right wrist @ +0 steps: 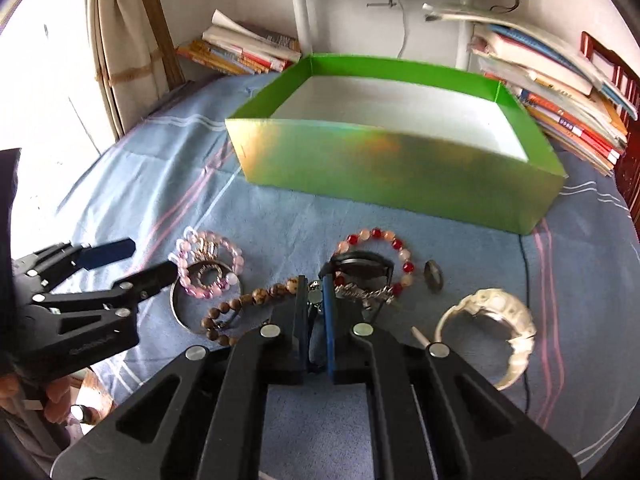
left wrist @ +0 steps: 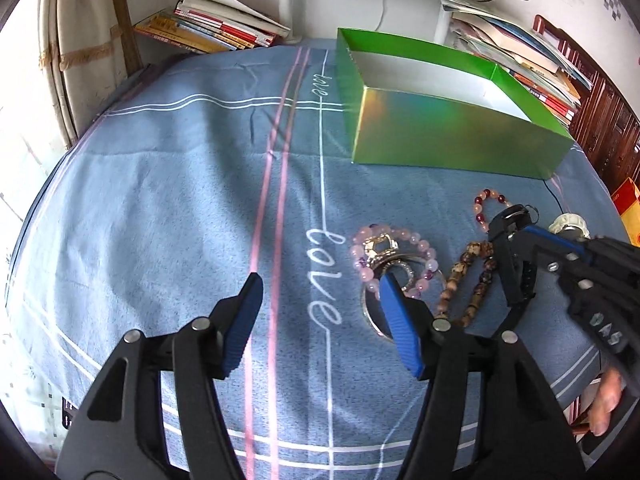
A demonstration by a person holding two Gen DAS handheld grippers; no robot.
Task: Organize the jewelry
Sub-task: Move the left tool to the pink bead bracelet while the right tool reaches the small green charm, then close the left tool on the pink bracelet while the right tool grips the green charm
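Note:
Jewelry lies on a blue cloth. A pink bead bracelet [right wrist: 208, 264] rests on a silver bangle [right wrist: 181, 312], beside a brown wooden bead bracelet [right wrist: 244, 304], a red and peach bead bracelet [right wrist: 376, 240] and a white carved bangle [right wrist: 492, 320]. My right gripper [right wrist: 316, 296] is shut on a silver chain with a black ring [right wrist: 360, 292]; it also shows in the left wrist view [left wrist: 516, 220]. My left gripper [left wrist: 320, 292] is open and empty, its right finger over the pink bracelet [left wrist: 384, 248]. An open green box [right wrist: 396, 168] stands behind.
Stacks of books [right wrist: 248, 52] lie at the back left and more books [right wrist: 560, 92] at the back right. A white desk leg [right wrist: 302, 20] stands behind the box. A curtain [right wrist: 120, 40] hangs left. A thin black cord [right wrist: 528, 288] runs along the right.

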